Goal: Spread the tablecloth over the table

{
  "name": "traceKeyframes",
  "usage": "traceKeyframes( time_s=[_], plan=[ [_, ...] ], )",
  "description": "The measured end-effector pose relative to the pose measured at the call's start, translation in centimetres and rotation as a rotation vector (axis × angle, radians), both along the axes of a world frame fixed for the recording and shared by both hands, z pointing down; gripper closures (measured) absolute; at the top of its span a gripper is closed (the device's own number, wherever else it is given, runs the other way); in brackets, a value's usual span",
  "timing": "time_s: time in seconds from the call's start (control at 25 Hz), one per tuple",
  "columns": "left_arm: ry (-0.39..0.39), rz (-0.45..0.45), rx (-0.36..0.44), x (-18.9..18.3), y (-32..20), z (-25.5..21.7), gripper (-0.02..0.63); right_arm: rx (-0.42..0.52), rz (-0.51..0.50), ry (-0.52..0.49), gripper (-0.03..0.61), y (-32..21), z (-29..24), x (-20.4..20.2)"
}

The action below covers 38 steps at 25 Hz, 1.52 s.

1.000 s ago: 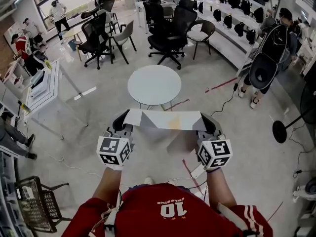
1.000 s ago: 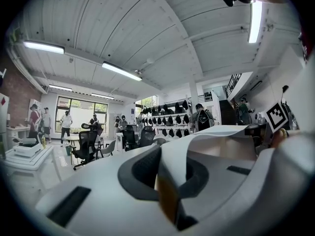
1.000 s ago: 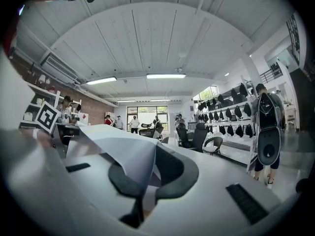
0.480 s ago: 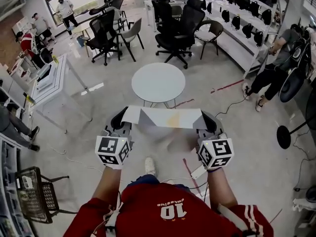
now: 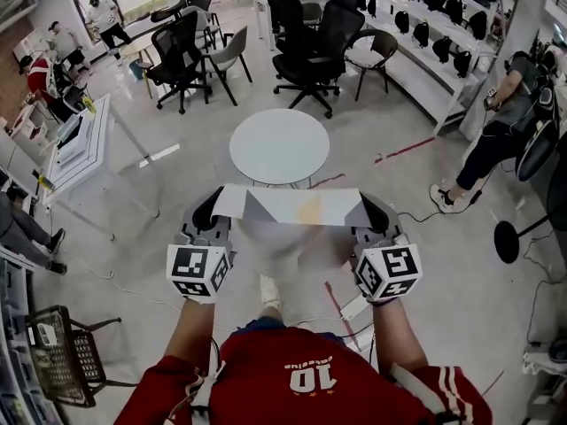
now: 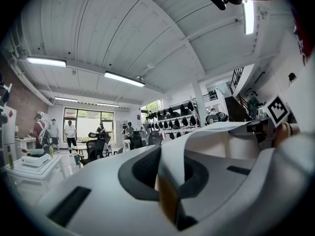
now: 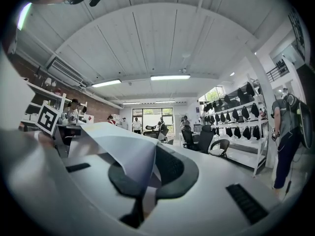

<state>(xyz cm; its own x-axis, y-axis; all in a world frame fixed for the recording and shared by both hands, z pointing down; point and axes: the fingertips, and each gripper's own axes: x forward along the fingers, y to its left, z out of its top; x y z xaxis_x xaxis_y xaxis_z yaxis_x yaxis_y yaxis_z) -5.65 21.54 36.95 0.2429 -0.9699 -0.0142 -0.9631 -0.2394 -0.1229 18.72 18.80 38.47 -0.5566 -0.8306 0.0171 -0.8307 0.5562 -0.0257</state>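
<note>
White folded fabric tablecloth (image 5: 292,209) hangs stretched between left gripper (image 5: 215,209) and right gripper (image 5: 368,212), jaws of both pinched on its ends, near side of round white table (image 5: 278,146), apart from it. Likely carrying step. Next: advance, raise cloth over tabletop, lower.

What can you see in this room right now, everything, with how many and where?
tablecloth: one, white, held in the air between both claws
round table: one, white, on the floor ahead of the tablecloth
office chairs: several, black, beyond the table
desk: one, white, at left
bags: many, black, on shelves at right
wire basket: one, dark, lower left
bystanders: several, back left and right edge
left claw: one, grey, shut on the tablecloth's left end
right claw: one, grey, shut on its right end
arms: two, red sleeves, bottom of the head view
</note>
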Motion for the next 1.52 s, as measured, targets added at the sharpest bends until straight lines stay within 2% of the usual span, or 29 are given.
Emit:
traceKeyframes(
  time_s=[0.28,0.68,0.92,1.52],
  plan=[
    [0.026,0.009,0.014,-1.9,-4.0,-0.5,0.601,0.020,0.008,0.006,0.562,-3.8,-0.7,-1.8],
    [0.029,0.028,0.070,-2.9,-12.6,-3.6,0.601,0.072,0.022,-0.007,0.563,-12.1,-3.3,-2.9],
    [0.028,0.040,0.072,-5.7,-18.7,-5.3,0.601,0.081,0.037,-0.010,0.562,-17.9,-5.2,-5.7],
    [0.042,0.123,0.135,-10.3,-29.9,-8.2,0.601,0.136,0.112,0.005,0.563,-27.4,-7.6,-10.3]
  ],
)
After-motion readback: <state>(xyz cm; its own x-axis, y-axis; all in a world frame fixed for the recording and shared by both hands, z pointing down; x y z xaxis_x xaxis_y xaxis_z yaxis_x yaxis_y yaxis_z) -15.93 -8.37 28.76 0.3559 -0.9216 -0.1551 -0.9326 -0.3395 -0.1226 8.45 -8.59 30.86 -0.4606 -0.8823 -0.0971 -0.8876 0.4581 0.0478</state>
